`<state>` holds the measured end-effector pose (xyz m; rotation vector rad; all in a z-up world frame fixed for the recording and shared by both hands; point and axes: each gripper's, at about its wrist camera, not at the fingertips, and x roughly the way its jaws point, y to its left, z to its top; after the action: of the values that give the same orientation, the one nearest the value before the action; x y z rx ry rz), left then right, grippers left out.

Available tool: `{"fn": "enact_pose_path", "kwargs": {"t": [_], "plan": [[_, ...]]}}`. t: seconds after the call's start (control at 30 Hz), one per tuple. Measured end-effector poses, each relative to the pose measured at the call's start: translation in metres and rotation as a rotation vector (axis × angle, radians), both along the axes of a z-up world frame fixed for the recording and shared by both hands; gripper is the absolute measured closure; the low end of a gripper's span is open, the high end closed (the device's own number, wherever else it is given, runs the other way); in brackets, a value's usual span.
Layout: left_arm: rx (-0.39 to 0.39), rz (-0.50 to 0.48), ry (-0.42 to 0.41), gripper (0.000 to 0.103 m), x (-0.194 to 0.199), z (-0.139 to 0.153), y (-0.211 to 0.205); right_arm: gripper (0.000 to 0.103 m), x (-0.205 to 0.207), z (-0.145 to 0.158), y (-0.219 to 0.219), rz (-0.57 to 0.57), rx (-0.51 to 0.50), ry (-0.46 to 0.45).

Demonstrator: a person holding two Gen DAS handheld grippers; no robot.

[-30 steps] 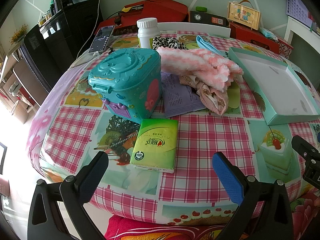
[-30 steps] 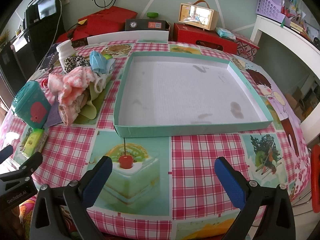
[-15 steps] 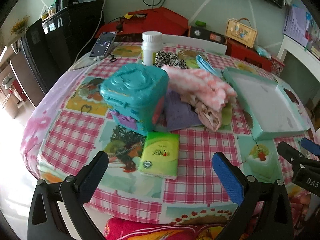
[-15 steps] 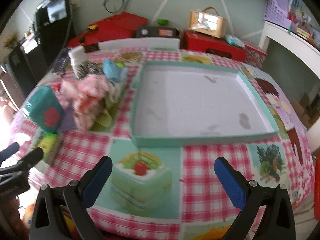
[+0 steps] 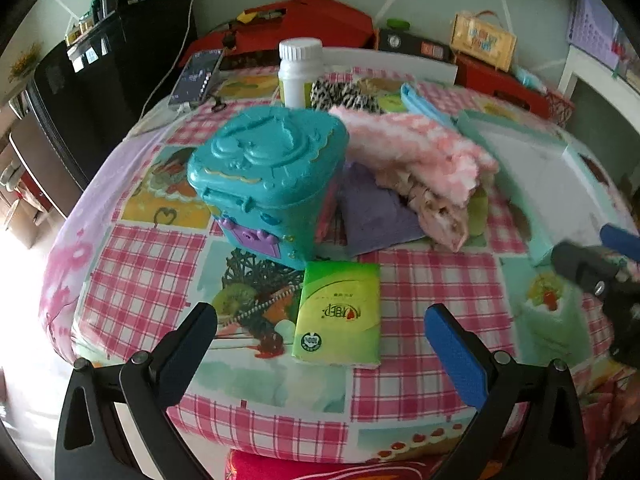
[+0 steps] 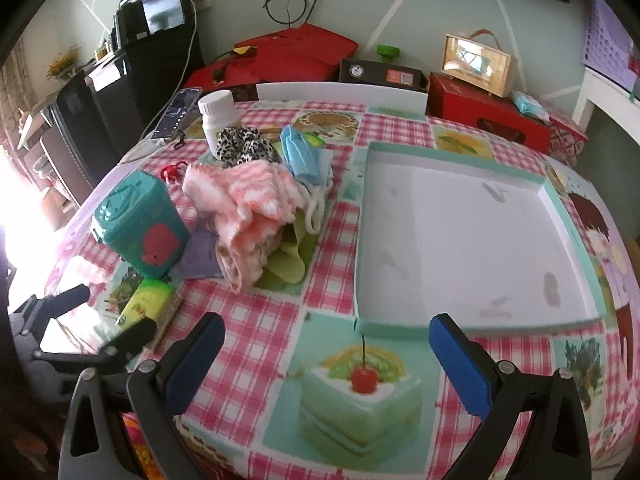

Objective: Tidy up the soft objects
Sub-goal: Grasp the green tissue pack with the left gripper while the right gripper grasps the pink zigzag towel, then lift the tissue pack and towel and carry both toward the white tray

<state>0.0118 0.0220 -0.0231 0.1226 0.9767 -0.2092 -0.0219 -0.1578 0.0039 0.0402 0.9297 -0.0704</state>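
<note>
A pile of soft things lies mid-table: a pink and white fluffy cloth [image 5: 412, 148] [image 6: 248, 192], a beige cloth [image 5: 436, 208], a purple cloth [image 5: 376, 216], a green cloth [image 6: 292, 264], a blue face mask [image 6: 304, 152] and a leopard-print scrunchie [image 6: 244, 146]. A green tissue pack [image 5: 340, 312] [image 6: 146, 304] lies near the front edge. An empty teal tray [image 6: 362, 240] [image 5: 544, 240] sits to the right. My left gripper [image 5: 320, 340] is open, just in front of the tissue pack. My right gripper [image 6: 324, 360] is open over the tablecloth before the tray.
A teal plastic box [image 5: 264, 176] [image 6: 140, 220] stands left of the pile. A white bottle [image 5: 300, 72] and a phone [image 5: 196, 76] are at the back. The right gripper shows at the right edge of the left wrist view [image 5: 600, 272]. Red boxes stand behind the table.
Both grippers have risen and tilted a little. The right wrist view has swung left, so the pile sits nearer its middle. Nothing was grasped.
</note>
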Motion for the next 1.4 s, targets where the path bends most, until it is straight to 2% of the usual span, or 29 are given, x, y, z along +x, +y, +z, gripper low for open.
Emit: {"fn": "enact_pose_path", "kwargs": {"t": [0.13, 0.27, 0.33, 0.37, 0.4, 0.5, 0.7, 0.97, 1.27, 1.4], "plan": [[0.001, -0.004, 0.027, 0.002, 0.006, -0.007, 0.000, 0.000, 0.012, 0.000, -0.003, -0.002, 0.020, 0.009], [0.020, -0.041, 0.060, 0.023, 0.011, -0.014, -0.008, 0.000, 0.027, 0.002, 0.002, 0.027, 0.019, 0.003], [0.019, -0.050, 0.076, 0.024, 0.012, -0.017, -0.009, 0.000, 0.034, 0.004, 0.007, 0.052, 0.025, -0.003], [0.015, -0.056, 0.081, 0.029, 0.012, -0.018, -0.009, 0.000, 0.036, 0.004, 0.010, 0.062, 0.022, -0.006], [0.012, -0.062, 0.085, 0.037, 0.012, -0.018, -0.010, 0.000, 0.040, 0.005, 0.014, 0.078, 0.016, -0.010], [0.011, -0.081, 0.100, 0.054, 0.016, -0.020, -0.011, 0.000, 0.053, 0.005, 0.025, 0.121, -0.010, -0.019], [-0.005, -0.095, 0.108, 0.055, 0.021, -0.020, -0.014, 0.004, 0.081, -0.001, 0.045, 0.204, -0.032, -0.003], [-0.026, -0.118, 0.122, 0.055, 0.027, -0.020, -0.014, 0.031, 0.105, -0.018, 0.059, 0.255, -0.079, 0.039], [-0.037, -0.130, 0.128, 0.055, 0.038, -0.021, -0.013, 0.064, 0.113, -0.030, 0.058, 0.269, -0.048, 0.061], [-0.042, -0.133, 0.128, 0.055, 0.040, -0.021, -0.014, 0.069, 0.113, -0.028, 0.057, 0.273, -0.030, 0.051]]}}
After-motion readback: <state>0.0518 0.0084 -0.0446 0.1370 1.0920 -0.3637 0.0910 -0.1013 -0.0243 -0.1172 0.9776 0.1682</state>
